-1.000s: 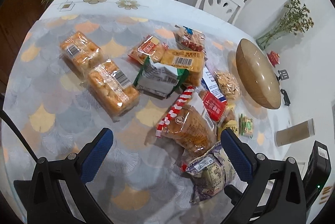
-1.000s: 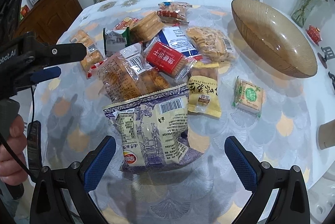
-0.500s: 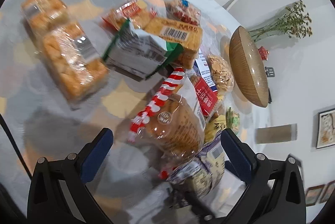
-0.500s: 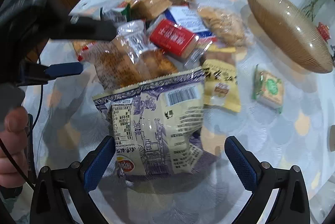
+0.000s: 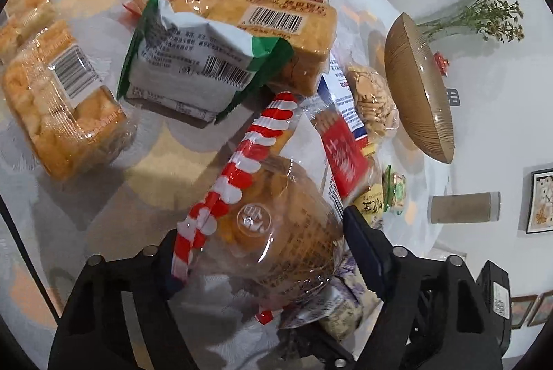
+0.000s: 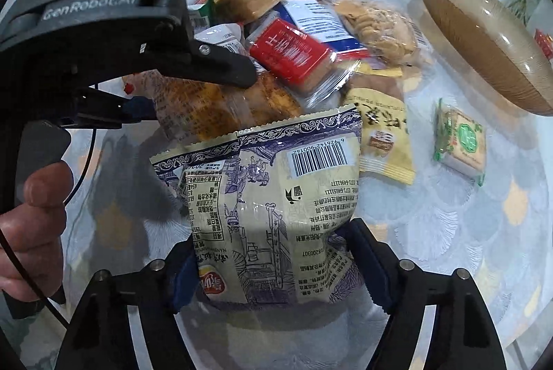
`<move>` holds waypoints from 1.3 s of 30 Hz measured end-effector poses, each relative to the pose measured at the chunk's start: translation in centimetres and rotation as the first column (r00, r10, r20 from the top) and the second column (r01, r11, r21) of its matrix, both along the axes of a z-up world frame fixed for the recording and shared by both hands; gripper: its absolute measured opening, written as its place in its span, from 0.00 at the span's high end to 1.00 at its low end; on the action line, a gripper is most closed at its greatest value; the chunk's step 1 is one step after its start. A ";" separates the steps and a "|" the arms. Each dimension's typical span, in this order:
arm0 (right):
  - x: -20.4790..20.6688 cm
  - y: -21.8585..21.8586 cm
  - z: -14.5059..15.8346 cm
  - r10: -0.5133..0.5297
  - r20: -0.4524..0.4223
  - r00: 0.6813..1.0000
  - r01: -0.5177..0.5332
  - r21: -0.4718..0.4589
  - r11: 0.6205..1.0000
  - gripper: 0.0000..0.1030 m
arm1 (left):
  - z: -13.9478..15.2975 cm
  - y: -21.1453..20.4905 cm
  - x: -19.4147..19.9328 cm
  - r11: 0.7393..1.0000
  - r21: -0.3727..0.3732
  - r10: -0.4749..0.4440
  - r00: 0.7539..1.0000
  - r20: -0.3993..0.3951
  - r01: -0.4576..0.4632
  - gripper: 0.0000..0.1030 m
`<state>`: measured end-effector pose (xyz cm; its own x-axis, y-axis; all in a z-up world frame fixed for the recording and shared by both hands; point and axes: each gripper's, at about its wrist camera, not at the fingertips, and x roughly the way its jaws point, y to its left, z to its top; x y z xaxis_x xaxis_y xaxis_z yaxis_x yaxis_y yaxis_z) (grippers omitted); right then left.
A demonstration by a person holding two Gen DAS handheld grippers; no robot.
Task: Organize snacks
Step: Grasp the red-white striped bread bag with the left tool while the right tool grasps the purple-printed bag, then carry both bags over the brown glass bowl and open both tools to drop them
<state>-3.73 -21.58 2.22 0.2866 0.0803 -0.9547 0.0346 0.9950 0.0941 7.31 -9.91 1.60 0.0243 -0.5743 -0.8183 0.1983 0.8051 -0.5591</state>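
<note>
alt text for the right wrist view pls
The right tool is closed on a cream and purple snack bag at the near edge of a snack pile. The left tool grips a clear biscuit pack behind it; a brown bowl sits far right.

Left hand-held gripper [image 5: 264, 261] clamped on clear red-and-white-striped bag of brown biscuits [image 5: 276, 231], green-and-white foil packet [image 5: 193, 65] behind it, orange cracker pack in clear wrap [image 5: 62, 107] at left, brown ribbed oval bowl [image 5: 418, 90] at right, all on scallop-patterned surface [image 5: 166, 159]
</note>
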 end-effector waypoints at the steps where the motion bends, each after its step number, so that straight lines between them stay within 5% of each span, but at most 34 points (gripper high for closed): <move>1: -0.2 -0.2 0.1 -0.002 -0.002 1.000 0.002 0.002 1.000 0.27 | 0.1 -0.1 -0.1 1.000 0.014 -0.004 1.000 0.012 0.004 0.36; 4: -0.2 -1.0 0.7 -0.011 0.002 1.000 0.011 -0.001 1.000 0.29 | 0.6 0.3 -0.5 1.000 0.008 -0.007 1.000 0.028 0.007 0.46; 15: 0.2 -5.8 6.6 -0.074 0.089 0.993 0.074 -0.001 0.997 0.29 | 6.1 0.7 -1.3 0.999 -0.029 -0.017 0.997 0.077 0.019 0.49; 23: 2.8 -15.2 12.5 -0.275 0.228 0.934 0.287 -0.018 0.958 0.29 | 13.1 -7.6 2.6 0.986 -0.070 -0.131 0.959 0.250 0.153 0.49; 30: 4.7 -24.4 12.1 -0.527 0.127 0.840 0.529 0.020 0.848 0.29 | 14.9 -17.8 5.1 0.961 -0.039 -0.243 0.908 0.342 0.272 0.49; 39: 6.5 -29.9 10.4 -0.561 0.070 0.825 0.562 0.011 0.827 0.27 | 13.7 -24.0 6.5 0.945 0.082 -0.323 0.869 0.375 0.316 0.46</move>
<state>2.72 -51.52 12.57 0.3427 -0.1227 -0.9314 0.5812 0.8066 0.1076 13.78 -33.88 15.25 0.1512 -0.5889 -0.7939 0.6396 0.6707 -0.3757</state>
